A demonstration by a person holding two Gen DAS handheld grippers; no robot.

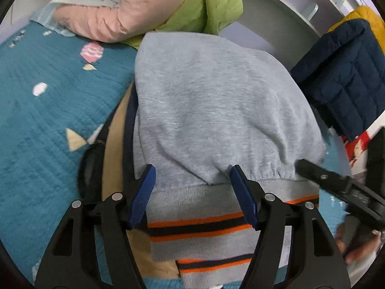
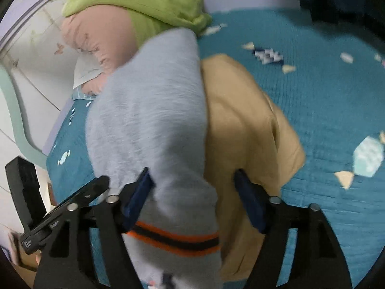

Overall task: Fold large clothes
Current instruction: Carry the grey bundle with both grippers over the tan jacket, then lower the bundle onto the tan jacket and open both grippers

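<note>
A grey sweatshirt (image 1: 211, 101) with an orange and navy striped hem (image 1: 199, 226) lies folded over a tan garment (image 1: 115, 144) on the teal bed cover (image 1: 43, 125). My left gripper (image 1: 192, 175) is open, its blue pads on either side of the hem, not pinching it. My right gripper (image 1: 336, 180) shows at the right of this view. In the right wrist view the grey sweatshirt (image 2: 154, 115) lies over the tan garment (image 2: 243, 120). My right gripper (image 2: 192, 180) is open around the striped cuff (image 2: 173, 238). The left gripper (image 2: 72, 200) shows at the lower left.
A pile of pink (image 1: 115, 12) and green (image 1: 211, 2) clothes lies at the far end of the bed. A navy quilted jacket (image 1: 341, 72) with a yellow garment (image 1: 368, 16) sits at the right. A white wall and bed rail (image 2: 21, 96) run along the left.
</note>
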